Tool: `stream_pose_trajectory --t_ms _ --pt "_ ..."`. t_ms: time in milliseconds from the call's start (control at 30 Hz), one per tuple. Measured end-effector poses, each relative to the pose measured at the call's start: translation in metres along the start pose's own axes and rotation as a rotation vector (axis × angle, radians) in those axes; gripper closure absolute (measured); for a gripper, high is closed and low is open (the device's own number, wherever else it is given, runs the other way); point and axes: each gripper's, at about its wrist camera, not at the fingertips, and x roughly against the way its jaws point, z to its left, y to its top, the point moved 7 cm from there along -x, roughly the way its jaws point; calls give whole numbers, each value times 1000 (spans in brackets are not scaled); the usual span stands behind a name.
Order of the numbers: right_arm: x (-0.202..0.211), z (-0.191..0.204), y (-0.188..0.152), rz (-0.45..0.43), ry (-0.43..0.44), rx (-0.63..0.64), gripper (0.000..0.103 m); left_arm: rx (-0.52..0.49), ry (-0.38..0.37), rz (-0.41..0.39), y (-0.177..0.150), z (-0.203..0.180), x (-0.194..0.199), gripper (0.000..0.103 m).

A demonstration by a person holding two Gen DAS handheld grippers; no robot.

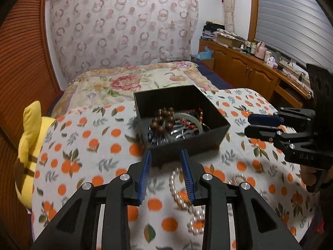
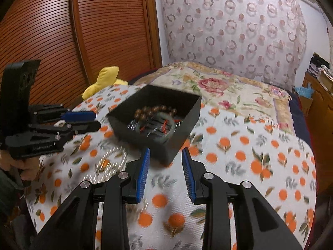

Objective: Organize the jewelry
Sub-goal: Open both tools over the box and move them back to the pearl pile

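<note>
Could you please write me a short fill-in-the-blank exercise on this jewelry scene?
1. The black box stands on a cloth printed with ___.
2. The pearl strand lies ___ the box, on the cloth.
3. The brown bead bracelet lies ___ the box.
4. The plush toy at the cloth's edge is ___.

Missing words: oranges; outside; inside; yellow

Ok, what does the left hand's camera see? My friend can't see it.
A black box of beads and bracelets sits on an orange-print cloth. The left gripper hangs open, empty, above a pearl string.
</note>
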Motion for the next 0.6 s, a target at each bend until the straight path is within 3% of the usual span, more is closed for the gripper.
stream_pose_trajectory --t_ms 300,600 --pt "0 32 -41 75 9 42 69 5 0 21 -37 -5 12 61" --pt "-5 56 -61 122 7 79 73 -7 -15 48 -67 -12 17 58"
